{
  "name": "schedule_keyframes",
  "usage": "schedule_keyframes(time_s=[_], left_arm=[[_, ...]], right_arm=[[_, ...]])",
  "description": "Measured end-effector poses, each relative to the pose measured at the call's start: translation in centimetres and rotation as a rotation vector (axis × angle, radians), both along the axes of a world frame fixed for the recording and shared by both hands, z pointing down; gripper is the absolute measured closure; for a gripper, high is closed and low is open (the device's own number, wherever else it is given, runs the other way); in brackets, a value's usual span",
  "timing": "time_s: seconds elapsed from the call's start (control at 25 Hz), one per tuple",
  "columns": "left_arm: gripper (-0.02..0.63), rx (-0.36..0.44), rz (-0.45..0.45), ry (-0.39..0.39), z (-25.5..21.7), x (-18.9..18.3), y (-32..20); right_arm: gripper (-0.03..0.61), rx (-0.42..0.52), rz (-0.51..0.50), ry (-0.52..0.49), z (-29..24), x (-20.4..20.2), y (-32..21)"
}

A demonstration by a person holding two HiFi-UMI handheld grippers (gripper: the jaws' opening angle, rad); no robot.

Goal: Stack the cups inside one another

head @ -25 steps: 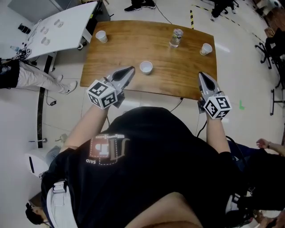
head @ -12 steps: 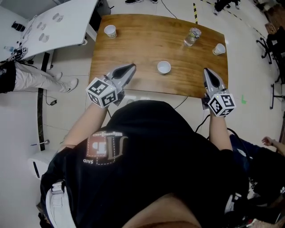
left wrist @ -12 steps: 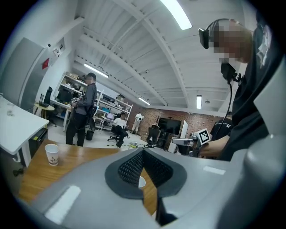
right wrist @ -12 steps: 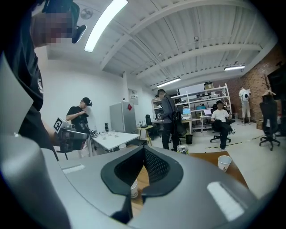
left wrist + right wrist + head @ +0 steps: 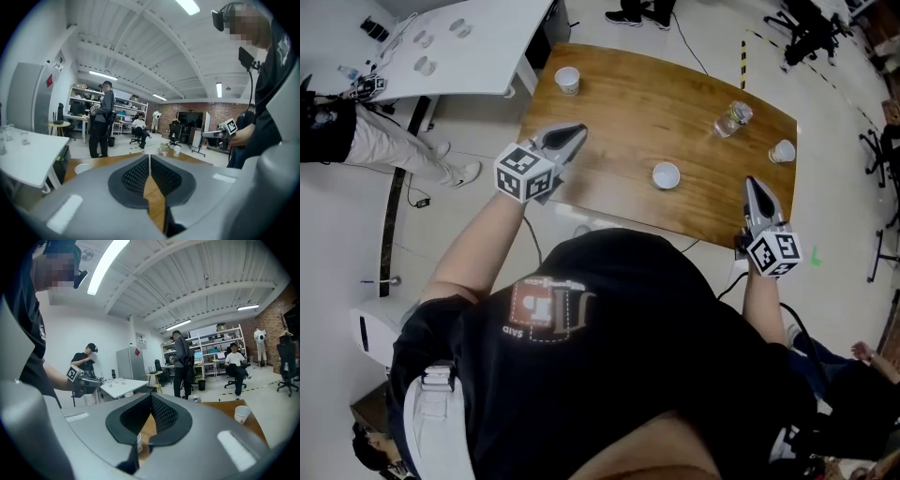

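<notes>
Three white paper cups stand apart on the wooden table [image 5: 609, 112]: one at the far left corner [image 5: 567, 80], one near the middle [image 5: 666, 175], one at the right edge [image 5: 782, 151]. My left gripper [image 5: 575, 132] is shut and empty over the table's left edge, short of the far-left cup [image 5: 82, 168]. My right gripper [image 5: 756, 181] is shut and empty over the near right corner, below the right cup [image 5: 242, 414]. The middle cup [image 5: 138, 442] shows through the gap under the right gripper's [image 5: 151, 395] pads. The left gripper's [image 5: 149, 157] pads touch.
A clear plastic bottle [image 5: 731, 118] lies on the table between the middle and right cups. A white table [image 5: 459, 56] with small items stands to the left, beside a standing person [image 5: 356, 141]. Office chairs and cables ring the floor behind the table.
The head view has swung. My left gripper has travelled left and farther along the table's left side toward the far-left cup. The right gripper shifted a little toward the near right corner. Both stay shut.
</notes>
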State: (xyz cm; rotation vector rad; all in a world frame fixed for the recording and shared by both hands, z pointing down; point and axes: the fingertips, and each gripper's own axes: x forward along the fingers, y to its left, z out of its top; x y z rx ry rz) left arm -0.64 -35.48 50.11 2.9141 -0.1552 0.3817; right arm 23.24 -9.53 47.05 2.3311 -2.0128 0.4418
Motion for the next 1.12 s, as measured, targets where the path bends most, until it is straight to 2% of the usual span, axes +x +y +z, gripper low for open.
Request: schedule_keyframes(time_s=[0.08,0.2,0.32,0.48,0.6,0.72,0.84,1.0,1.12], left_arm=[[0.609,0.068,-0.013,-0.073,0.8,0.5,-3.3],[0.568,0.165,-0.012,-0.21,2.6,1.7,-8.1],[0.521,0.276,0.014,-0.382,5.0,2.5,-12.5],[0.462,0.348,0.037,-0.607,9.7,2.6,-17.6],[0.46,0.462,0.126,-0.757,13.0,3.1,-20.0],[0.46,0.591,0.272,-0.885,16.5,3.7,-21.0],[0.461,0.67,0.379,-0.984,19.4,4.1,-21.7],[0.47,0.664,0.397,-1.073,22.1,3.8,-22.6],[0.564,0.657,0.397,-1.095,22.8,3.9,-22.6]], right_arm=[[0.565,0.005,0.007,0.002,-0.1,1.0,0.1],[0.565,0.002,0.033,0.0,0.3,2.6,0.7],[0.565,-0.011,0.063,0.001,0.4,3.8,1.4],[0.563,-0.043,0.108,0.0,1.0,4.8,2.2],[0.565,-0.073,0.146,-0.004,1.5,5.7,2.8],[0.565,-0.103,0.182,-0.009,2.1,6.3,3.6],[0.563,-0.121,0.208,-0.018,2.9,6.7,4.1],[0.565,-0.136,0.231,-0.04,4.0,6.8,4.5],[0.565,-0.153,0.229,-0.053,4.6,6.6,4.7]])
